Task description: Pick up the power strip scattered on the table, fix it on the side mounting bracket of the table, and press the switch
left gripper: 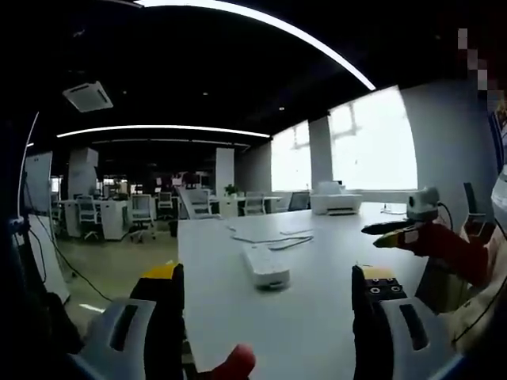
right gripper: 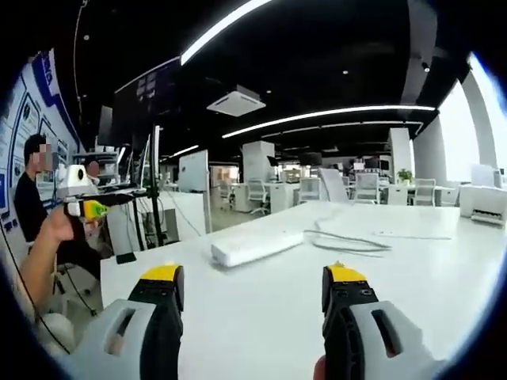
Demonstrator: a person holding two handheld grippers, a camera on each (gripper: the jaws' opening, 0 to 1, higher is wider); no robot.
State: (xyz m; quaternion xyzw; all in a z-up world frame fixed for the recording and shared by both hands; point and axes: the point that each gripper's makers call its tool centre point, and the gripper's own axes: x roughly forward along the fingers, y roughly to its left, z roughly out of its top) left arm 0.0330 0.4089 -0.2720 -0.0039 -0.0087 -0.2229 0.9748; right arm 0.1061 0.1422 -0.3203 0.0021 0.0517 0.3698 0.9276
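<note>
Well ahead of fingers [left gripper: 164, 279], power strip [left gripper: 264, 266] (untouched)

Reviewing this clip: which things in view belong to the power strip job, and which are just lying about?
Job:
power strip, lying on the table
its cable
left gripper, open
right gripper, open

Lying about:
printer at the table's far end
office chairs
whiteboard
</note>
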